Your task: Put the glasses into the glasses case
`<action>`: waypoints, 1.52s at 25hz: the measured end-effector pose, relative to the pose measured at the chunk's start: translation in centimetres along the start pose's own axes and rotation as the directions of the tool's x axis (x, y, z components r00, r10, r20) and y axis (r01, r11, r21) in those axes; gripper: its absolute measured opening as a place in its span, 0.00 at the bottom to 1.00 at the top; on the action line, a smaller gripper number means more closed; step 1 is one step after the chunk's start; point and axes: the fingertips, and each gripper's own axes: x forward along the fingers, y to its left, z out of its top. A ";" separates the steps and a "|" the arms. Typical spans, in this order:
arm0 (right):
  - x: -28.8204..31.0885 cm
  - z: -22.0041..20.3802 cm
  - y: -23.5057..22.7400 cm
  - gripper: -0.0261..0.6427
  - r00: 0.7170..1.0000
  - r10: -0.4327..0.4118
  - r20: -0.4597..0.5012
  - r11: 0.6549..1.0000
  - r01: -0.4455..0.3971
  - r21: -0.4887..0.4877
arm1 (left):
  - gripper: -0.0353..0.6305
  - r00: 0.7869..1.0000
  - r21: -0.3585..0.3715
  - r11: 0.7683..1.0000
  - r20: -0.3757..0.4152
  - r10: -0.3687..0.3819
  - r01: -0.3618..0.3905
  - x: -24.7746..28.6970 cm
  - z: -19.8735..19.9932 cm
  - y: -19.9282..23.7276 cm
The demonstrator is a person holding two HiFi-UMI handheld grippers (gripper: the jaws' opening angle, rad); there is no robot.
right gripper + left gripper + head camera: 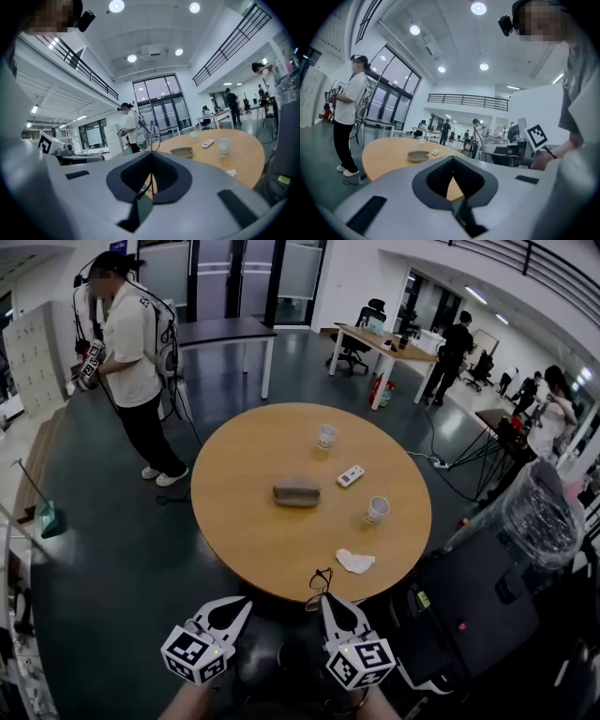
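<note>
The grey-brown glasses case [296,491] lies closed near the middle of the round wooden table [253,540]. My right gripper [325,598] hangs at the table's near edge, shut on dark thin-framed glasses [320,581] that stick up past its tips. In the right gripper view the glasses [149,127] rise from the closed jaws, with the case [182,151] beyond them. My left gripper [246,602] is beside it, off the table's near edge, shut with nothing in it. The left gripper view shows the case [418,156] far ahead.
On the table are a white remote [351,475], two paper cups [326,436] [377,509] and a crumpled tissue [355,562]. A person [131,362] stands at the far left. A bin with a clear liner [539,512] and dark equipment crowd the right.
</note>
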 end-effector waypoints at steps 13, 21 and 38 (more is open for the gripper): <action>7.7 3.3 -8.2 0.02 0.998 0.058 -0.028 0.998 -0.058 -0.003 | 0.06 0.999 -0.006 0.999 -0.006 0.046 -0.046 11.0 2.8 3.6; 10.1 4.2 -13.1 0.02 0.998 0.064 -0.027 0.998 -0.064 -0.014 | 0.06 0.999 0.015 0.999 -0.022 0.044 -0.044 16.5 3.3 4.4; 17.2 4.0 -16.1 0.02 0.996 0.058 -0.063 0.998 -0.057 0.015 | 0.06 0.999 -0.003 1.000 -0.040 -0.008 0.007 23.8 5.0 9.6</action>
